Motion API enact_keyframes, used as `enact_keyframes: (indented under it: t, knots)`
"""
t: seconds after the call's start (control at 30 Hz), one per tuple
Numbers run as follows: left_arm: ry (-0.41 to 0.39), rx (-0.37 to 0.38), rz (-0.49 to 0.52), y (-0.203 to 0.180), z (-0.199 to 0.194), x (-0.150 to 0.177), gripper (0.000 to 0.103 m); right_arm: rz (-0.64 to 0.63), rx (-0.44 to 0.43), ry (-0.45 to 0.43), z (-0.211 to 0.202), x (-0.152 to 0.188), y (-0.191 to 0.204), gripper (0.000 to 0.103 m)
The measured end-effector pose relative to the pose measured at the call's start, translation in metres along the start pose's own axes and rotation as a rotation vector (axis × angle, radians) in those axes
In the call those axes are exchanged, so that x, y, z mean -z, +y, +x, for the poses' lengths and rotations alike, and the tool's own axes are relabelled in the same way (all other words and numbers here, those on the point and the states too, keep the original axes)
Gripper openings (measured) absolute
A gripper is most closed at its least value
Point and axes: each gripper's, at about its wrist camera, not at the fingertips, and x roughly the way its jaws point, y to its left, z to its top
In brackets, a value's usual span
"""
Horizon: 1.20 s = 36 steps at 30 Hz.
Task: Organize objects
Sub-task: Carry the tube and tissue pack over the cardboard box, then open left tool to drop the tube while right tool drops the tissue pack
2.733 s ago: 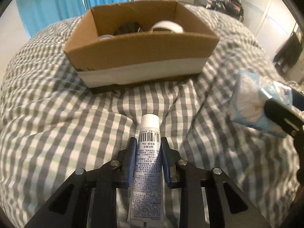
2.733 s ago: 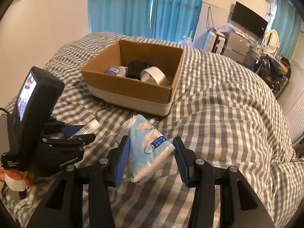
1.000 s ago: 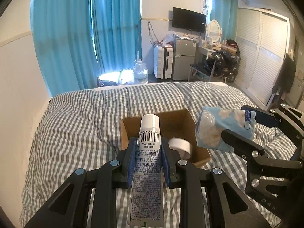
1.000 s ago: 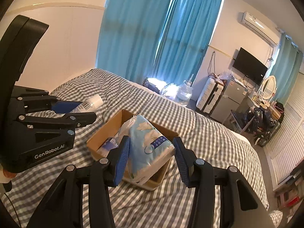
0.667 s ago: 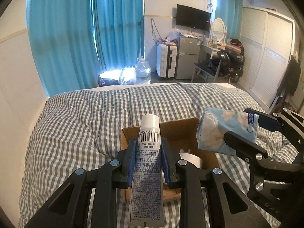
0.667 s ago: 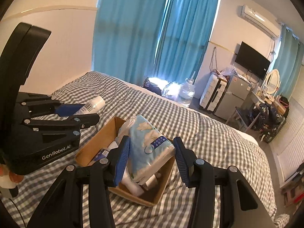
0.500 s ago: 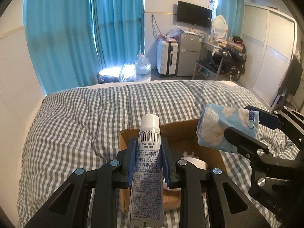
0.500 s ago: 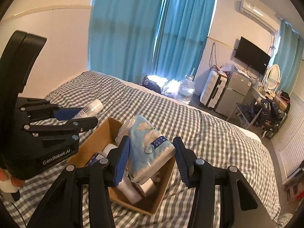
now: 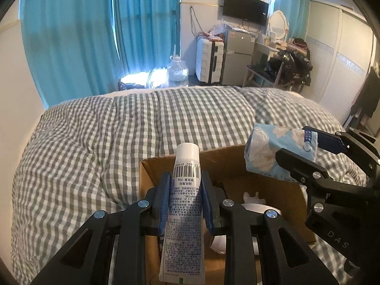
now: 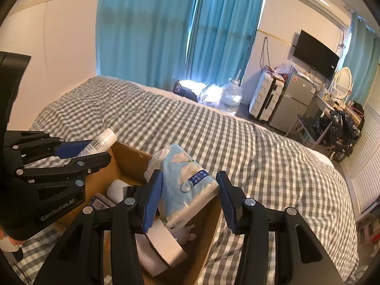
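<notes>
Both grippers carried items above the cardboard box [image 9: 239, 163] on the checked bed [image 9: 95, 142].

The left gripper [image 9: 185, 197] had its jaws clamped on a white tube [image 9: 184, 213], cap pointing away over the box's left part. To its right, the right gripper [image 10: 188, 198] gripped a pale blue tissue pack [image 10: 184, 185] over the box's right part. A tape roll [image 10: 163, 242] and small items lay inside.

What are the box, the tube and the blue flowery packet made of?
Box: plain brown corrugated cardboard, matte. Tube: seemingly soft white plastic, printed, with a flat crimped end. Blue flowery packet: glossy thin plastic film, probably around paper tissues; it wrinkles at the end.
</notes>
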Motion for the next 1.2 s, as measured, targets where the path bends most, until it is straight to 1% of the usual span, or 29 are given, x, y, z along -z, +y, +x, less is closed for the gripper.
enact_keyframes:
  t: [0.2,0.43,0.67,0.8,0.83,0.87,0.9,0.93,0.97,1.0,1.03,1.07,1.13,1.2]
  knots:
    - [0.029,0.012,0.009,-0.004,0.023,0.011,0.025,0.002,-0.002,0.04,0.023,0.012,-0.005,0.046]
    - [0.073,0.029,-0.004,-0.003,0.038,0.018,0.025,0.004,-0.002,0.066,0.032,0.024,-0.004,0.047]
    - [0.098,0.024,0.004,-0.008,0.05,0.023,0.025,0.01,0.001,0.055,0.03,0.026,-0.003,0.047]
    - [0.093,0.029,-0.002,-0.005,0.051,0.027,0.026,0.023,0.003,0.044,0.028,0.026,-0.005,0.047]
    - [0.093,0.029,-0.004,-0.005,0.051,0.027,0.027,0.026,0.003,0.044,0.027,0.024,-0.007,0.049]
    - [0.097,0.028,-0.006,-0.004,0.051,0.028,0.029,0.034,0.007,0.043,0.027,0.024,-0.009,0.055]
    - [0.102,0.03,-0.008,-0.003,0.051,0.029,0.03,0.039,0.009,0.044,0.026,0.024,-0.01,0.057]
    - [0.105,0.033,-0.008,-0.003,0.051,0.029,0.036,0.043,0.01,0.044,0.025,0.025,-0.011,0.059]
    - [0.11,0.041,-0.007,-0.002,0.05,0.029,0.048,0.044,0.01,0.044,0.023,0.025,-0.011,0.059]
    - [0.11,0.045,-0.009,-0.002,0.048,0.028,0.054,0.042,0.012,0.042,0.02,0.024,-0.01,0.06]
    - [0.106,0.053,-0.014,-0.002,0.043,0.028,0.066,0.04,0.016,0.041,0.018,0.023,-0.01,0.062]
    - [0.096,0.064,-0.016,-0.002,0.038,0.028,0.074,0.04,0.022,0.04,0.015,0.022,-0.01,0.065]
    - [0.078,0.065,-0.013,-0.004,0.03,0.025,0.081,0.047,0.032,0.034,0.008,0.02,-0.012,0.069]
    - [0.059,0.05,0.001,-0.007,0.02,0.022,0.081,0.06,0.034,0.025,0.0,0.018,-0.014,0.071]
